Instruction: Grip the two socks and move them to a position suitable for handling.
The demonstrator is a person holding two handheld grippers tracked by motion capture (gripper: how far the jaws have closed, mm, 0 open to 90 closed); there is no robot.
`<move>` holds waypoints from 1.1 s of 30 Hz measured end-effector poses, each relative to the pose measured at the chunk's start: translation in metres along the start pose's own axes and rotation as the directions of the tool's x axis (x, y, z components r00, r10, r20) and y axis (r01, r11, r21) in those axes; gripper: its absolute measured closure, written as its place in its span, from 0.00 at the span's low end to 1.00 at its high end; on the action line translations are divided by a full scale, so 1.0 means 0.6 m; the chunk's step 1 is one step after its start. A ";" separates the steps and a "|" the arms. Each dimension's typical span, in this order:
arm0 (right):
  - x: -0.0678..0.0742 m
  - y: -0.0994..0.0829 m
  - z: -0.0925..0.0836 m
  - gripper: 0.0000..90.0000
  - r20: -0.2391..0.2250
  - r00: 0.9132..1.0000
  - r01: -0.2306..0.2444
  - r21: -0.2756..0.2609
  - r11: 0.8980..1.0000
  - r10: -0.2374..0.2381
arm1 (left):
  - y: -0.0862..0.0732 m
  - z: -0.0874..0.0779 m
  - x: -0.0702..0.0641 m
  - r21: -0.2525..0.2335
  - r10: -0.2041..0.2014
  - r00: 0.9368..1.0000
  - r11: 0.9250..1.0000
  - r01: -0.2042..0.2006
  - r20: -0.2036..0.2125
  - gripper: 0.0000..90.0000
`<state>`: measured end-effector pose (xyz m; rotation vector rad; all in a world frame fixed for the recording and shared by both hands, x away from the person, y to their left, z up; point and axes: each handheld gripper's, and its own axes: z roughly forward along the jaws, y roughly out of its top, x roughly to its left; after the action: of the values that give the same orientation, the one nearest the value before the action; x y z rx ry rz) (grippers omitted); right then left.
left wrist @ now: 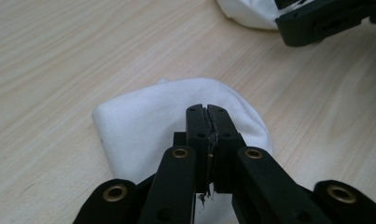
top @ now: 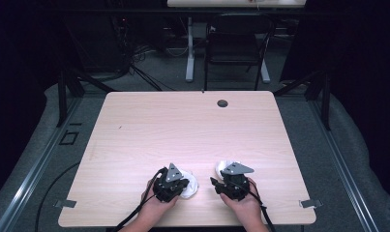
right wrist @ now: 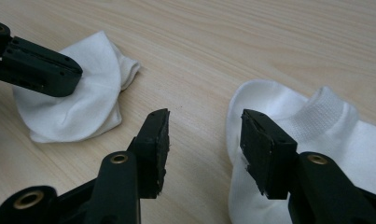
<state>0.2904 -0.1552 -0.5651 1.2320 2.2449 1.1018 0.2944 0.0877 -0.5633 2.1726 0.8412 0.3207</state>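
A pale wood-grain desk [top: 183, 125] with rounded corners fills the middle of the high view, with a small dark round grommet hole [top: 222, 103] near its far edge. The person's two forearms come in from the near edge.

At the left, the left hand-held gripper [top: 183, 186], black with a grey three-cornered plate on top, sits low over the near part of the desk. Its jaws are closed tight, and in the left gripper view [left wrist: 207, 116] they meet on the near edge of a small white cotton sock [left wrist: 143, 126], with a sliver of white cloth pinched between them. That left sock [top: 190, 185] lies flat on the desk, crumpled into a rounded shape, just ahead of the gripper.

A strip of bare wood separates it from the second white ribbed-cuff sock [right wrist: 325, 135], which lies to the right, near the first but not touching it.

At the right, the right hand-held gripper [top: 220, 182] rests above that second sock [top: 224, 167]. Its jaws stand wide apart and hold nothing [right wrist: 204, 135]. One jaw hangs over bare wood; the other overlaps the sock's edge, and I cannot tell whether it touches the cloth.
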 end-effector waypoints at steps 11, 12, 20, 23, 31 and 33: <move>0.029 0.011 0.008 0.95 -0.120 0.993 0.007 0.027 1.000 -0.003 | 0.011 -0.034 0.011 -0.060 -0.038 0.999 0.997 0.040 0.030 0.98; 0.036 0.013 0.013 0.99 -0.135 0.991 0.021 0.041 0.999 -0.015 | 0.011 -0.036 0.012 -0.064 -0.043 0.999 0.997 0.044 0.028 0.98; 0.076 0.018 0.046 1.00 -0.180 0.982 0.067 0.053 0.996 -0.057 | 0.012 -0.045 0.017 -0.085 -0.062 0.997 0.994 0.065 0.035 0.98; 0.082 0.016 0.054 1.00 -0.177 0.981 0.088 0.071 0.994 -0.075 | 0.013 -0.048 0.019 -0.089 -0.065 0.997 0.994 0.068 0.038 0.98; 0.075 0.013 0.059 1.00 -0.171 0.983 0.087 0.104 0.991 -0.069 | 0.008 -0.059 0.034 -0.081 -0.066 0.998 0.995 0.066 0.003 0.98; 0.073 0.013 0.057 1.00 -0.167 0.983 0.091 0.112 0.989 -0.072 | 0.000 -0.070 0.047 -0.078 -0.083 0.996 0.994 0.082 -0.010 0.98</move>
<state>0.2913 -0.1005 -0.5784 1.1193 2.4928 1.0867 0.2963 0.1304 -0.5360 2.0601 0.9087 0.3213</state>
